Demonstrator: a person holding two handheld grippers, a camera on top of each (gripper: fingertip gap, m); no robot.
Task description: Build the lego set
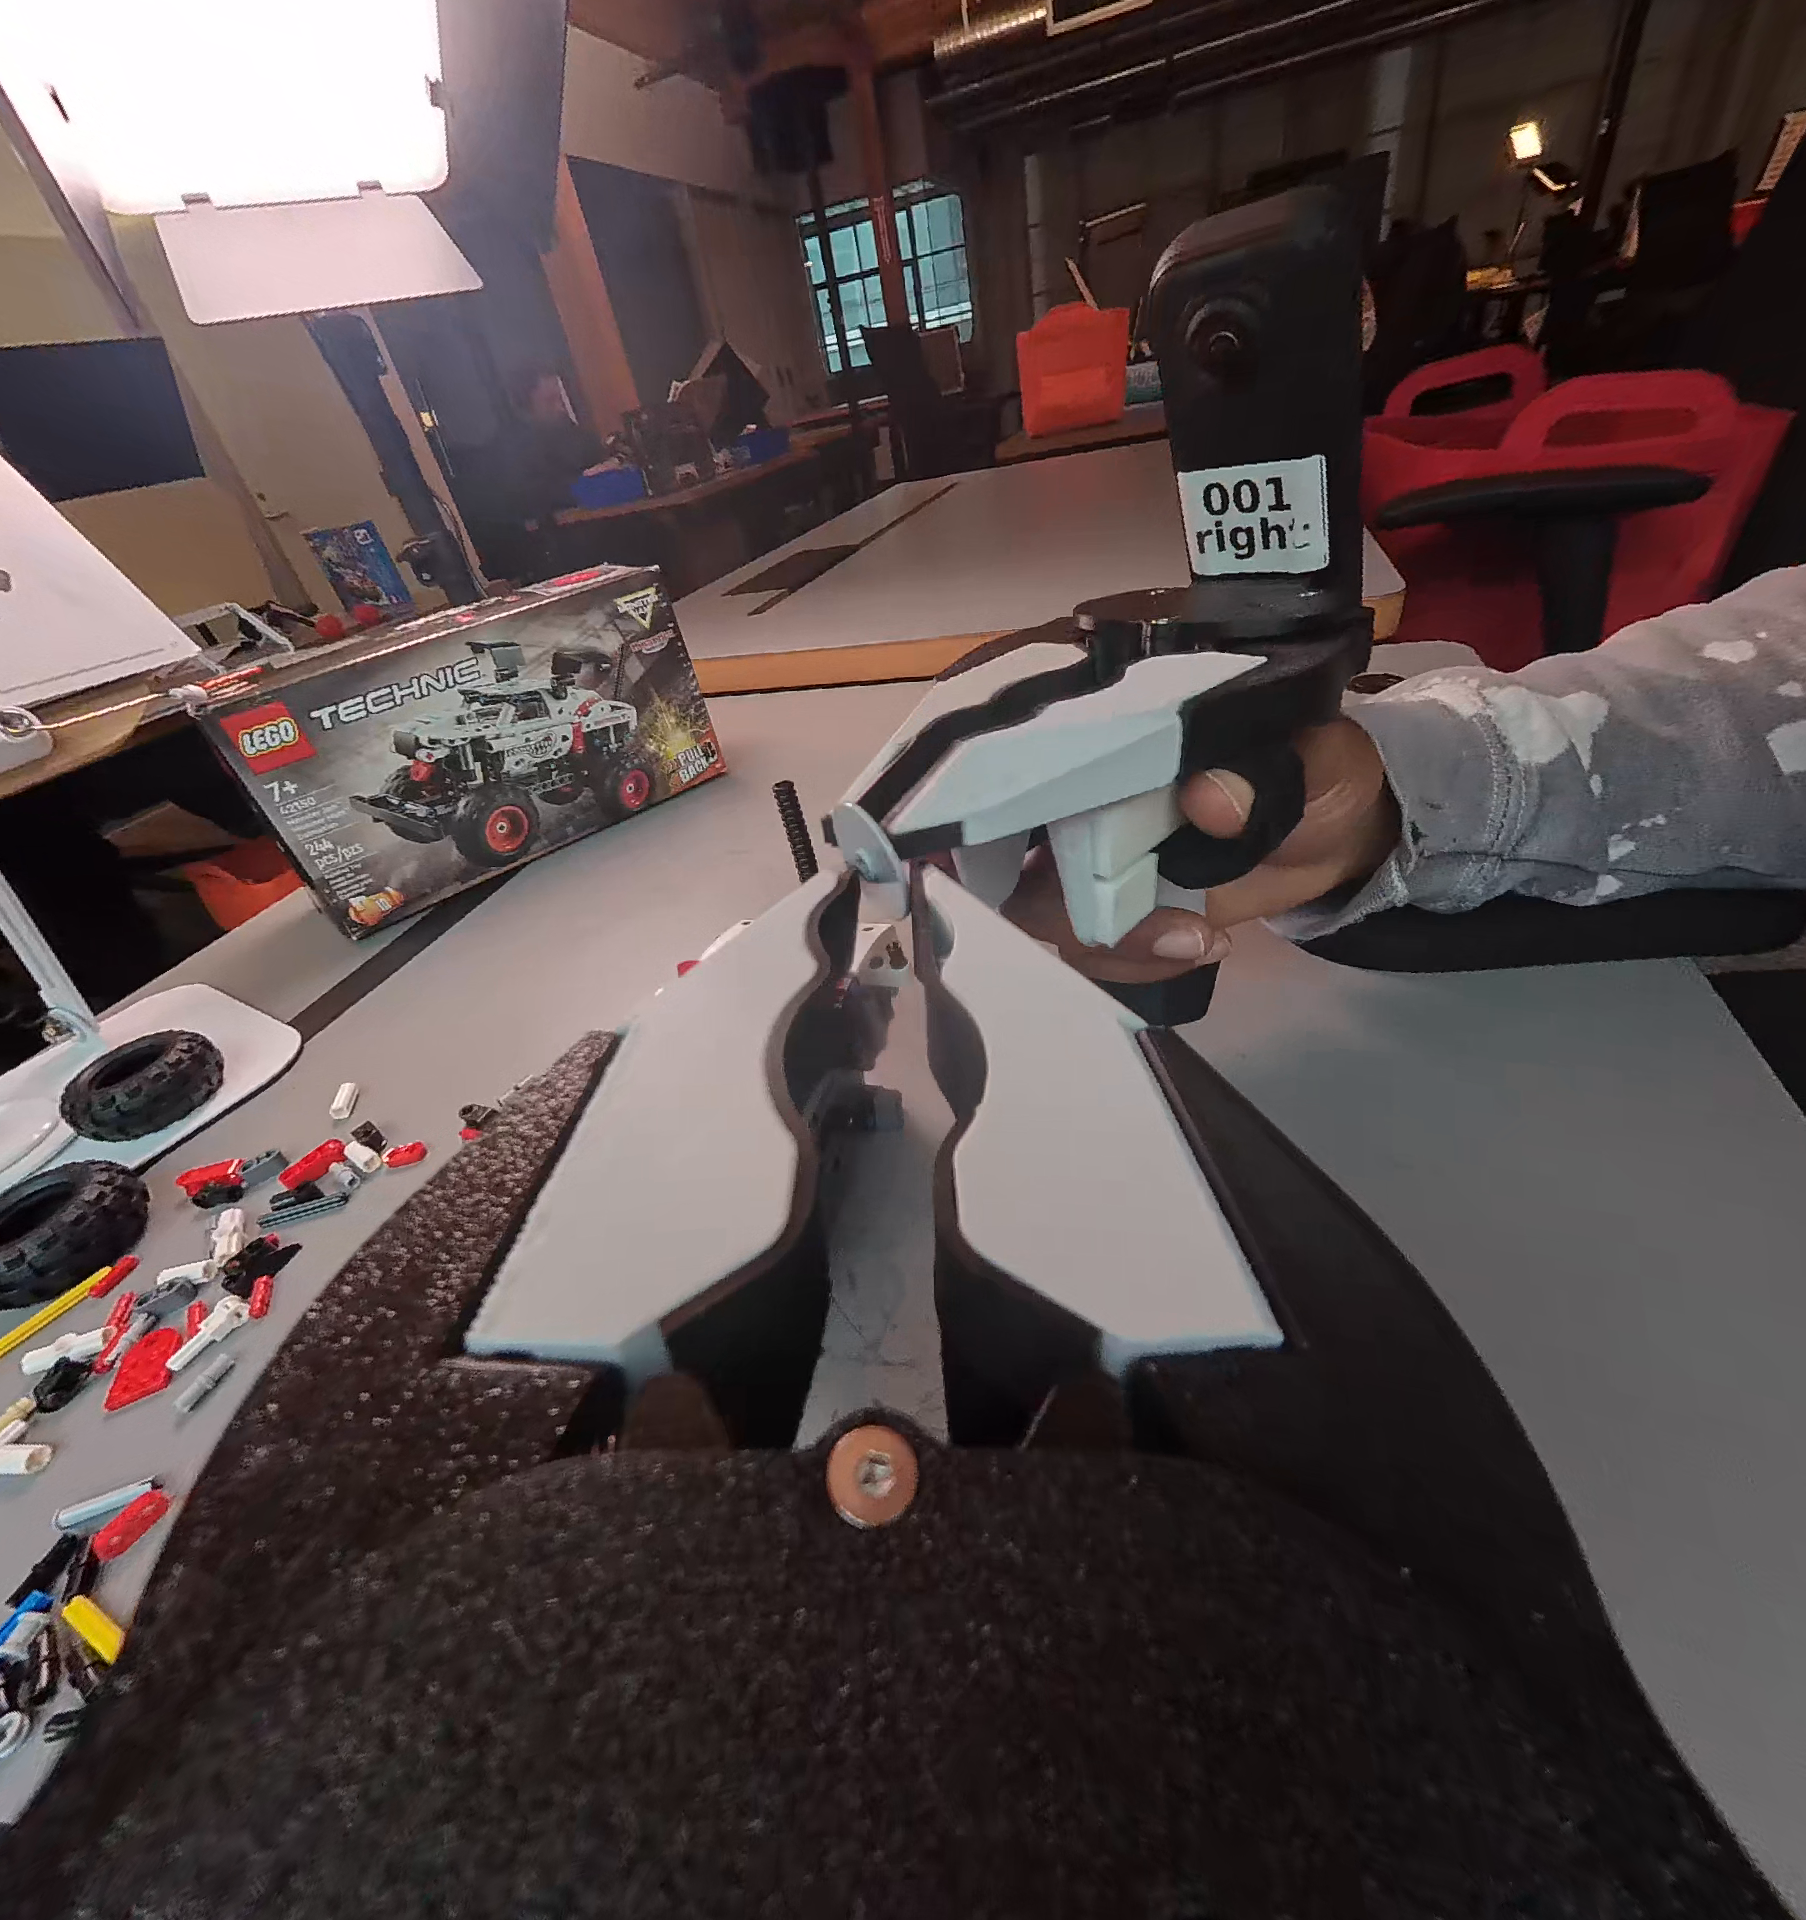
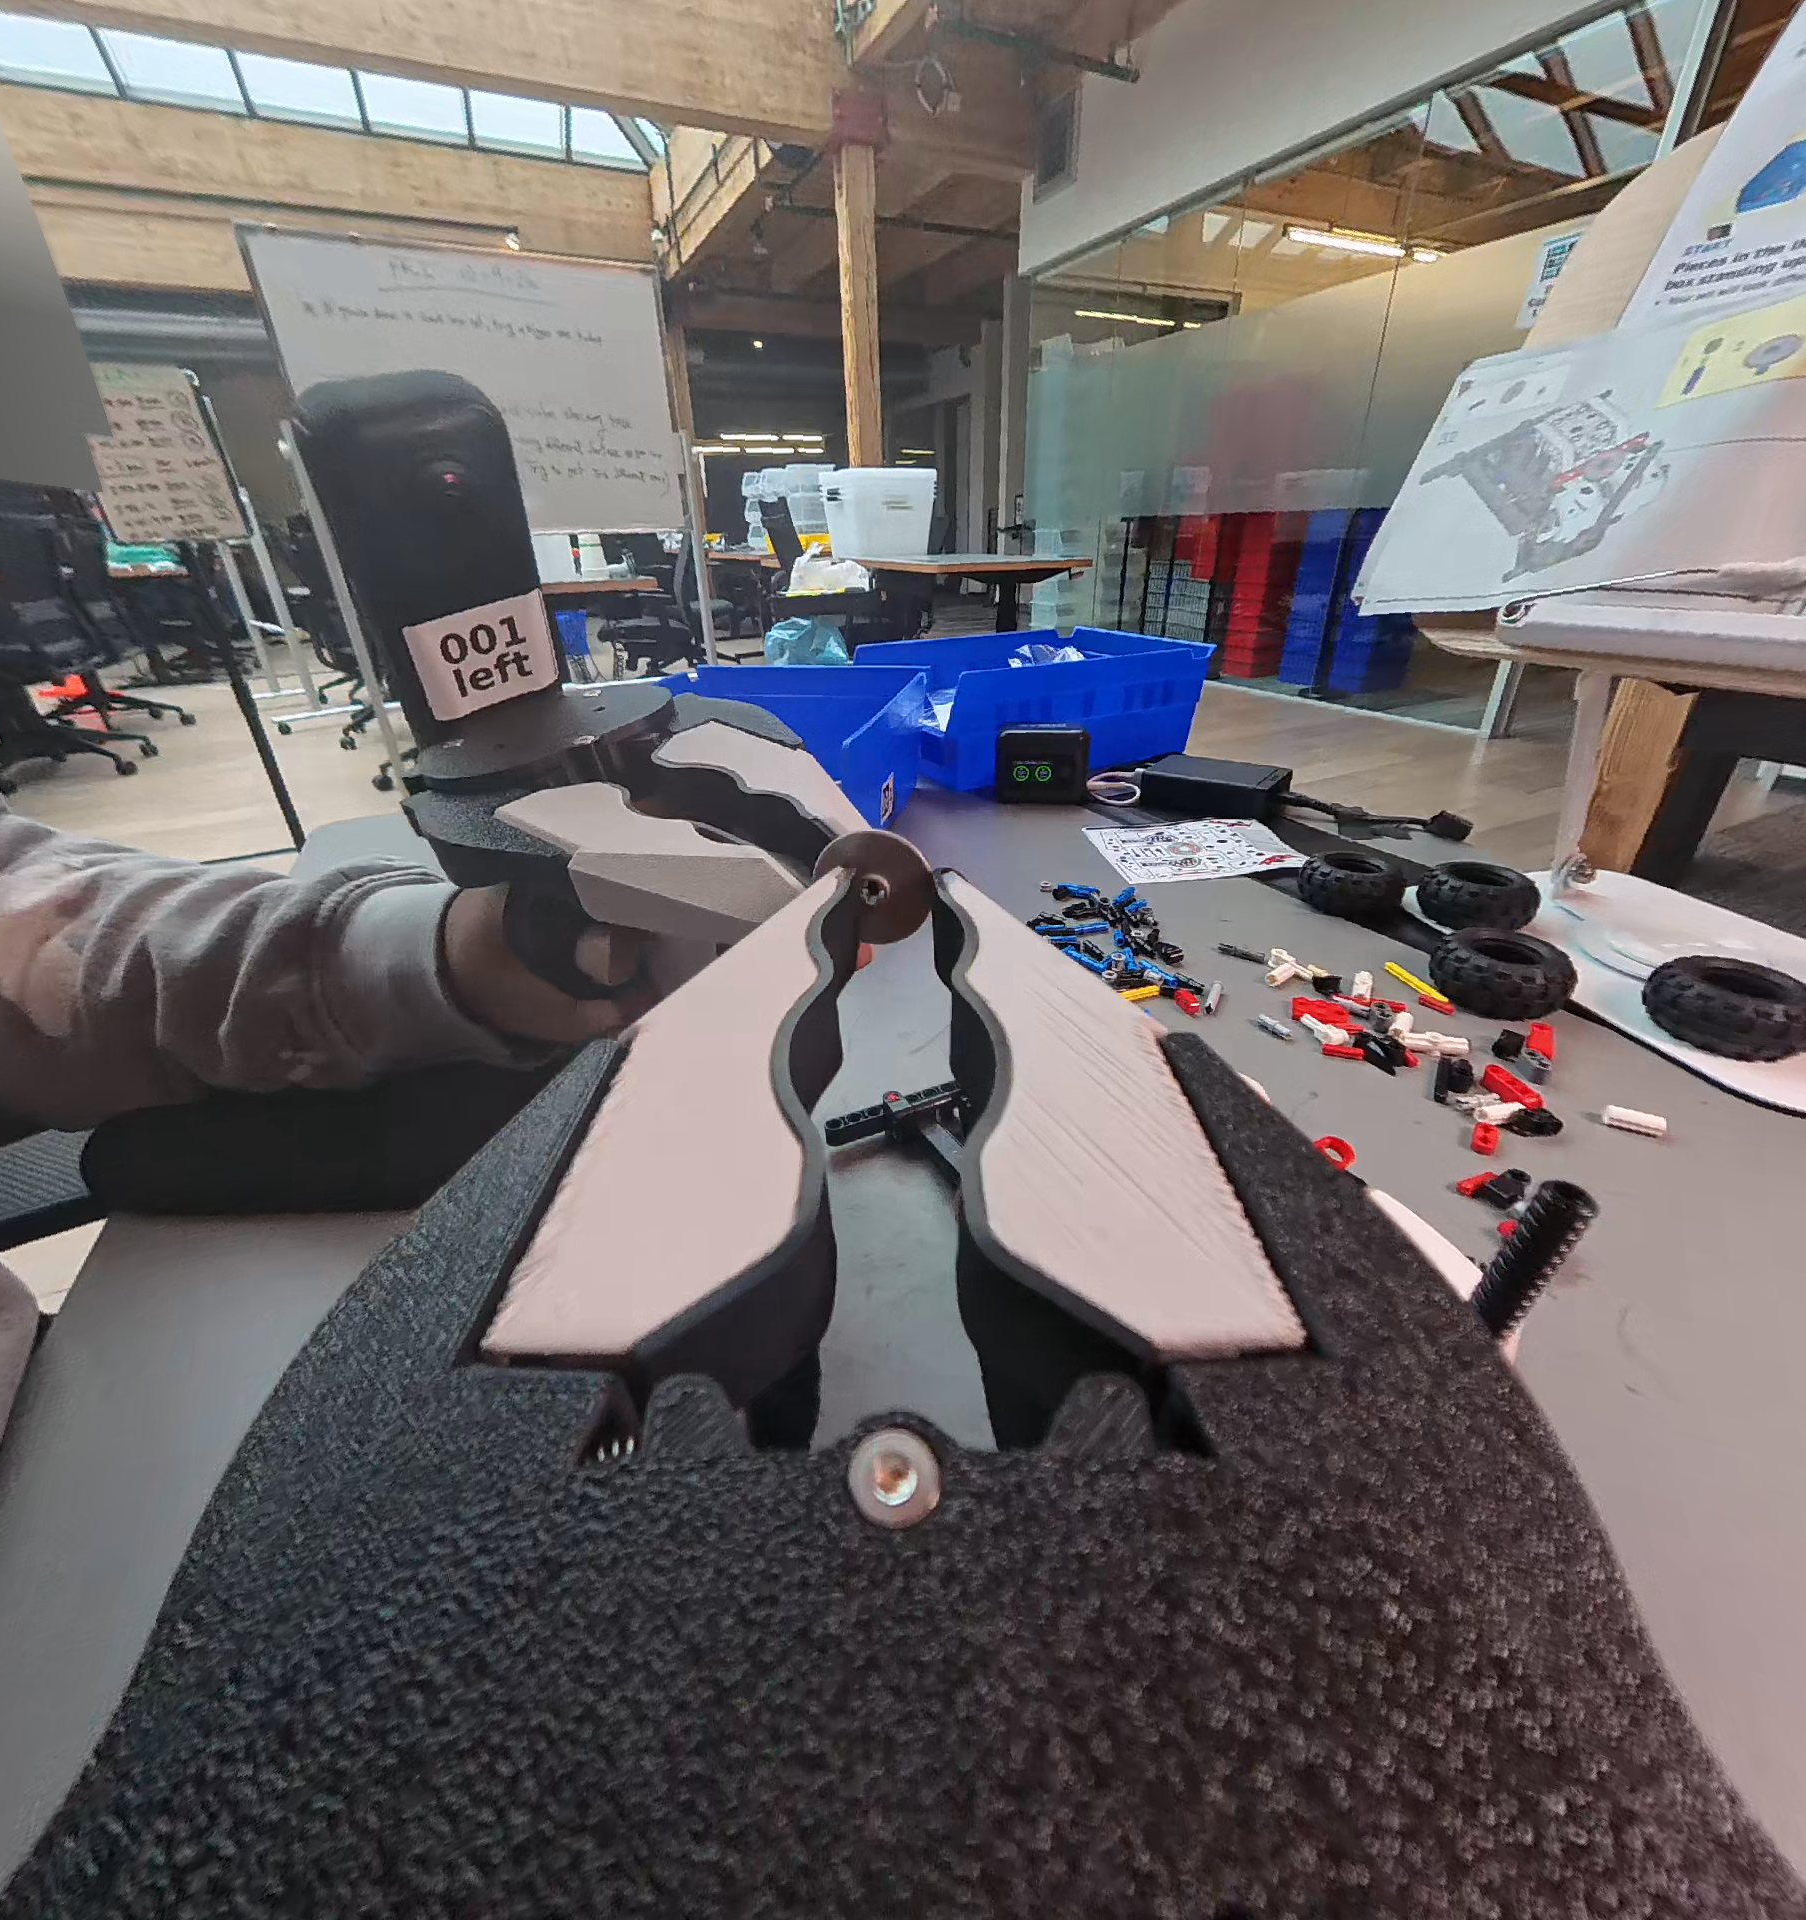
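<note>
Grey table (image 1: 1501, 1195), scattered pile of small red, black, white and blue plastic lego parts (image 2: 1398, 1039) as landmark. The left gripper (image 1: 883, 896), with grey fingers on a black textured body, reaches in from the side of the pile away from the tyres. The right gripper (image 2: 886, 891), of the same build, comes from the opposite direction, so the two sets of tips meet nose to nose above the table. A grey round metal disc (image 2: 873, 899) sits right at that meeting point. Cannot tell which gripper it belongs to.

Both pairs of jaws are drawn nearly together at the tips, leaving only a narrow gap. Cannot tell whether either one clamps anything.

A partly built black lego beam frame with a red pin (image 2: 894, 1114) shows through the gap between the right gripper's fingers, just beside the pile, low near the table. Cannot tell if it is held or lying there.

Person's right hand (image 1: 1263, 831) and left hand (image 2: 535, 966) each grip a handle, both in grey mottled sleeves.

Four black knobby rubber tyres (image 2: 1501, 971) lie just past the pile, one of them on a white stand base. A black coiled spring piece (image 1: 797, 831) stands upright near the pile. The printed cardboard lego box (image 1: 463, 748) stands behind the pile. An open instruction booklet (image 2: 1605, 478) is propped on a stand above the tyres. Blue plastic bins (image 2: 1065, 696) sit well beyond the pile.
</note>
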